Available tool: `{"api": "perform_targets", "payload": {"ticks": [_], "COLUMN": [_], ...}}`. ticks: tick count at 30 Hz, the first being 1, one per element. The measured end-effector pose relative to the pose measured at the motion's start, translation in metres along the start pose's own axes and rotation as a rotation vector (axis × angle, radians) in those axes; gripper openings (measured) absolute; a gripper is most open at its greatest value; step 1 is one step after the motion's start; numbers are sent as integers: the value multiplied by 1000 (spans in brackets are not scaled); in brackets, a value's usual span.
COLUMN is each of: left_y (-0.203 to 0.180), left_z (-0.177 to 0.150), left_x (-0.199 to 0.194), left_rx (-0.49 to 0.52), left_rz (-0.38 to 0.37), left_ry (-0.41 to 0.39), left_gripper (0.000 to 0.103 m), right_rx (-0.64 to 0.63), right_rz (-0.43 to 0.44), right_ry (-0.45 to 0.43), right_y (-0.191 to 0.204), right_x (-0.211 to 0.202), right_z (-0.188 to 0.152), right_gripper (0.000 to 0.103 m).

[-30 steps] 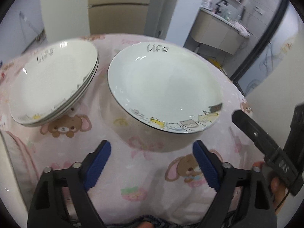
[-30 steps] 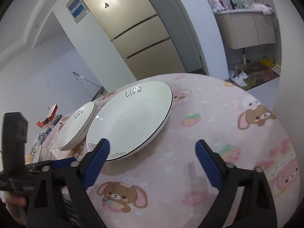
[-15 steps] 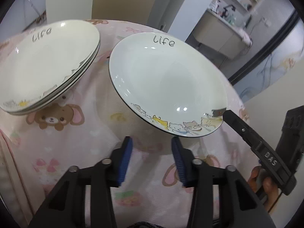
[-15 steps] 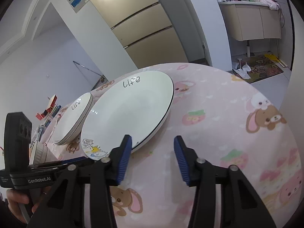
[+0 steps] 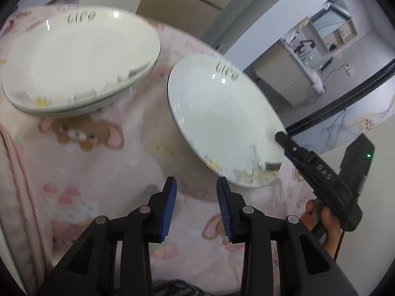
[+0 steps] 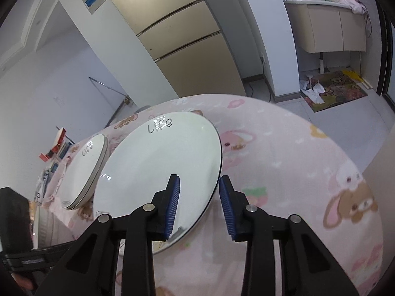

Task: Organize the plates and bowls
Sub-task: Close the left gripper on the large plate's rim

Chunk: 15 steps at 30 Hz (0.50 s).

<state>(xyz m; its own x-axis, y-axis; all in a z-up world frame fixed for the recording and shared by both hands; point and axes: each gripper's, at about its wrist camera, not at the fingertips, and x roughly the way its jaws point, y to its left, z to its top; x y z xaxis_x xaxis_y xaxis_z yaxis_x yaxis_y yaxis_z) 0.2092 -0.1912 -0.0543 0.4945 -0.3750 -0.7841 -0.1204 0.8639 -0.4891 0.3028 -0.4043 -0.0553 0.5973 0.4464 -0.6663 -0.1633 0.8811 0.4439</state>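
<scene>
Both jaws have just been closing to a narrow gap with nothing between them, left gripper [image 5: 196, 198] near and right gripper [image 6: 199, 197] at the rim of the single plate [image 6: 158, 170], unlifted beside the stacked plates [image 5: 79, 59] on the tablecloth [image 5: 138, 148].

A beige fridge [image 6: 187, 49] stands behind a white pillar [image 6: 269, 37], beside a wall-hung vanity cabinet [image 6: 330, 29] above grey floor tiles [image 6: 345, 113].

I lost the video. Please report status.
Both claws narrowed, just closing, nothing gripped. Single plate apart from stack. Nothing in the way.
</scene>
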Motion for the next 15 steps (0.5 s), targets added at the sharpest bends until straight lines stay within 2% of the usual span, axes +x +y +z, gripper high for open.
{"api": "perform_targets", "payload": {"ticks": [4, 8, 15], "left_y": [2, 6, 5], "left_z": [20, 33, 48], "left_x": [11, 32, 46], "left_rx": [-69, -94, -100], "left_rz": [5, 28, 36], "left_ry": [3, 13, -58], "left_gripper": [35, 35, 35], "right_rx": [29, 27, 30], "right_rz": [16, 27, 45], "right_ry": [3, 12, 45], "right_y": [-9, -11, -16], "right_x": [6, 13, 37], "right_z": [9, 15, 18], "right_gripper": [34, 34, 33]}}
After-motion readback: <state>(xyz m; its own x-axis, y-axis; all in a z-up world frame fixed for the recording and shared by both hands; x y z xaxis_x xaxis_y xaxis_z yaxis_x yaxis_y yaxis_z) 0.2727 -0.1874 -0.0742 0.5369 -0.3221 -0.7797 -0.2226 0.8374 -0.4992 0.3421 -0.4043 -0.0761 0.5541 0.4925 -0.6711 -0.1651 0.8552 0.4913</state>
